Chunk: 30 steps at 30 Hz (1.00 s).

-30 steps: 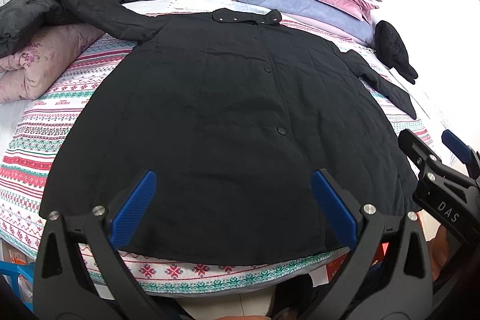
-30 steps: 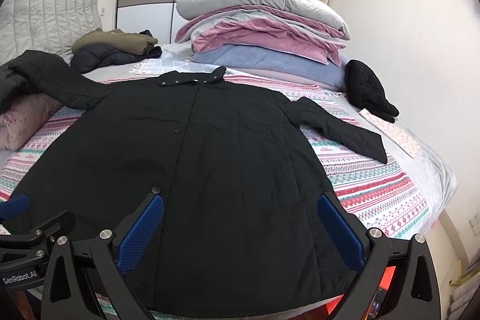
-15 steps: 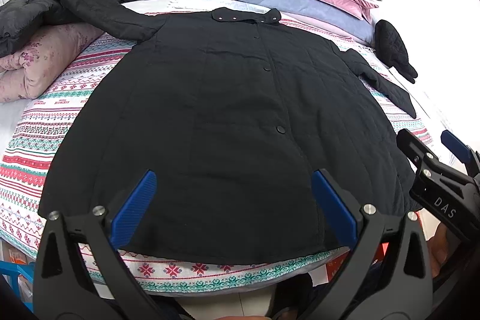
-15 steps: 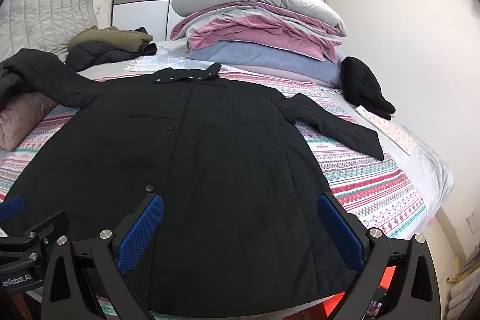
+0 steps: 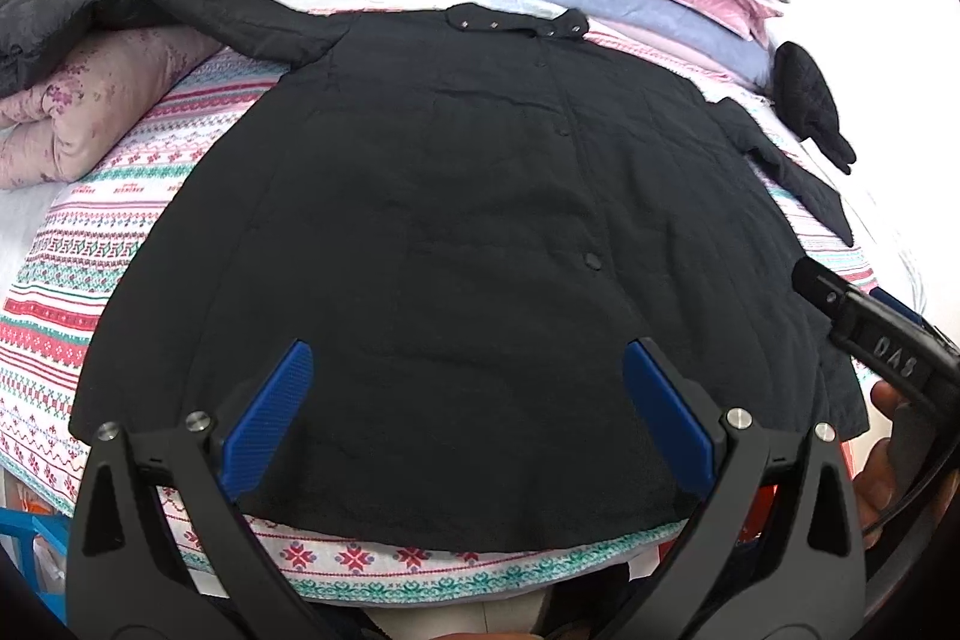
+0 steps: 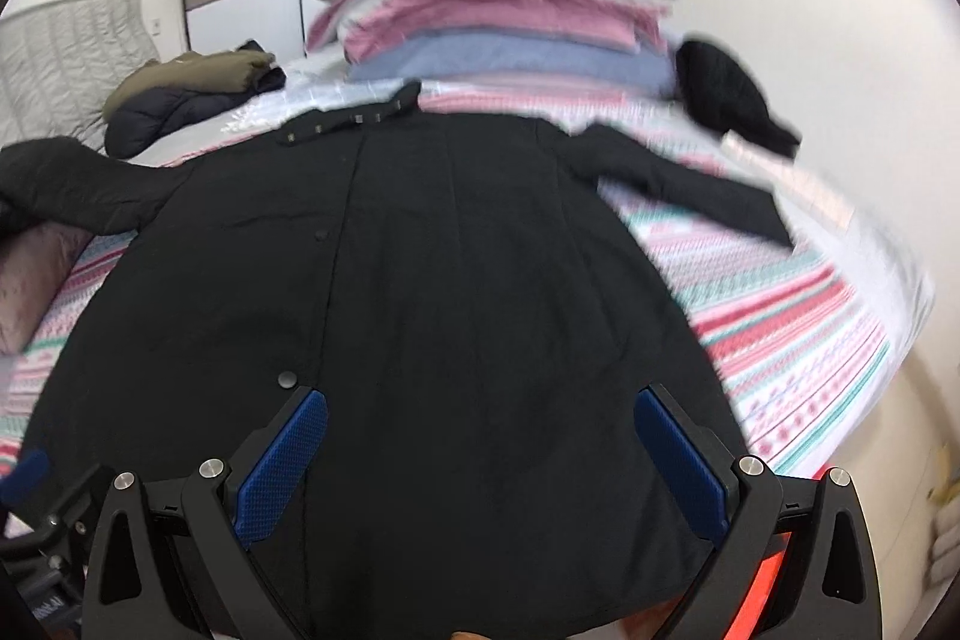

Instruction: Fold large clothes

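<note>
Folding has not begun, by the look of it: the black quilted coat (image 5: 456, 244) lies spread flat and buttoned on the patterned bedspread (image 5: 90, 280), collar toward the stacked bedding (image 6: 498, 16), one sleeve (image 5: 198, 4) draped over a pink pillow and the other sleeve (image 6: 690, 184) angled out on the far side. Both the left gripper (image 5: 474, 418) and the right gripper (image 6: 486, 460) hang wide apart and empty above the hem. The next move probably calls for pinching a sleeve or side edge to bring it across the body.
</note>
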Each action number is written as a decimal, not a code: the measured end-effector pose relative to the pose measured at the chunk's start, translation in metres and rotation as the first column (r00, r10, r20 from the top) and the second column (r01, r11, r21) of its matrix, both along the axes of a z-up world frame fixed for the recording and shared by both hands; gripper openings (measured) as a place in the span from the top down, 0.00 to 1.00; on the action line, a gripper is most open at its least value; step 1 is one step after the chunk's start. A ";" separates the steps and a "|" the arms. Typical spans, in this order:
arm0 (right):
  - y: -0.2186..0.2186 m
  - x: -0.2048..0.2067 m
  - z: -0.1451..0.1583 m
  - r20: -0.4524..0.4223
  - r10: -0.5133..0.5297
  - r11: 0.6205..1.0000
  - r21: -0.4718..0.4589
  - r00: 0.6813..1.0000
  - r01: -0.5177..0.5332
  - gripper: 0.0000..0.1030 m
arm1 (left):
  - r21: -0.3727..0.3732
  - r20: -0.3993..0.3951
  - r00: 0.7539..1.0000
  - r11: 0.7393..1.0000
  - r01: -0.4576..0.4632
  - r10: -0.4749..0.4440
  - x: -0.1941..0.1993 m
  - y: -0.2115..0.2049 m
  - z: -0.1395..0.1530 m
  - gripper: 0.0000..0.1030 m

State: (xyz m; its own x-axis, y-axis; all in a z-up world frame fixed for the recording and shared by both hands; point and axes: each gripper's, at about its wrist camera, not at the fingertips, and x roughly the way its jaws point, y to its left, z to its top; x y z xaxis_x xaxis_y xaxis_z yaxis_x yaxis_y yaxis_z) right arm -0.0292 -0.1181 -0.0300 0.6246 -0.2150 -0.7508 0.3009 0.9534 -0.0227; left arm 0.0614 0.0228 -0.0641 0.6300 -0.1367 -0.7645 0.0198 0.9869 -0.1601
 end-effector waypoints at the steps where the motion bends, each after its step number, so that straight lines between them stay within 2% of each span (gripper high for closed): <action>1: -0.003 0.002 -0.002 -0.009 0.007 1.000 0.010 1.000 -0.007 0.00 | 0.006 -0.004 1.000 1.000 -0.003 0.003 0.002 0.003 -0.001 0.00; 4: -0.021 0.005 -0.012 -0.050 0.004 1.000 0.001 0.999 -0.004 0.00 | 0.038 -0.005 0.999 0.998 -0.052 0.052 0.005 0.024 -0.003 0.00; 6: -0.043 0.001 -0.019 -0.082 -0.020 1.000 0.000 0.996 0.020 0.00 | 0.056 -0.002 0.991 0.990 -0.131 0.132 0.007 0.055 -0.003 0.00; 9: -0.082 -0.012 -0.029 -0.122 -0.078 0.996 0.026 0.989 0.081 0.01 | 0.115 -0.031 0.959 0.954 -0.277 0.282 0.009 0.106 -0.012 0.00; 11: -0.106 -0.028 -0.037 -0.156 -0.121 0.990 0.056 0.980 0.131 0.04 | 0.125 -0.065 0.936 0.934 -0.335 0.345 0.008 0.135 -0.021 0.03; 13: -0.125 -0.043 -0.041 -0.157 -0.157 0.978 0.114 0.975 0.176 0.04 | 0.108 -0.081 0.924 0.925 -0.364 0.373 0.003 0.156 -0.026 0.04; 16: -0.143 -0.062 -0.038 -0.131 -0.196 0.959 0.183 0.972 0.218 0.05 | 0.075 -0.083 0.927 0.930 -0.361 0.366 -0.003 0.168 -0.029 0.07; 20: -0.160 -0.066 -0.049 -0.195 -0.182 0.936 0.266 0.964 0.231 0.32 | 0.005 -0.126 0.944 0.952 -0.307 0.305 -0.008 0.171 -0.035 0.32; 21: -0.167 -0.068 -0.055 -0.225 -0.172 0.922 0.306 0.959 0.237 0.39 | -0.018 -0.136 0.948 0.956 -0.293 0.288 -0.007 0.173 -0.036 0.34; 26: -0.190 -0.086 -0.058 -0.244 -0.200 0.878 0.385 0.949 0.285 0.40 | -0.155 -0.201 0.960 0.962 -0.226 0.194 -0.001 0.174 -0.047 0.34; 28: -0.192 -0.093 -0.059 -0.252 -0.200 0.862 0.414 0.947 0.293 0.40 | -0.143 -0.222 0.955 0.962 -0.232 0.197 0.001 0.172 -0.050 0.34; 30: -0.191 -0.091 -0.064 -0.280 -0.191 0.866 0.404 0.941 0.296 0.40 | -0.113 -0.222 0.951 0.963 -0.246 0.217 0.005 0.172 -0.050 0.34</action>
State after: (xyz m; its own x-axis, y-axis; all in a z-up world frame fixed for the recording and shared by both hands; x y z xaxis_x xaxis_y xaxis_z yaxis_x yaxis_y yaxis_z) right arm -0.1207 -0.3095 -0.0935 0.4000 0.0421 -0.9156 0.5614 0.7783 0.2810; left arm 0.0660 0.1951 -0.1142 0.4877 -0.1193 -0.8648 -0.2542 0.9283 -0.2714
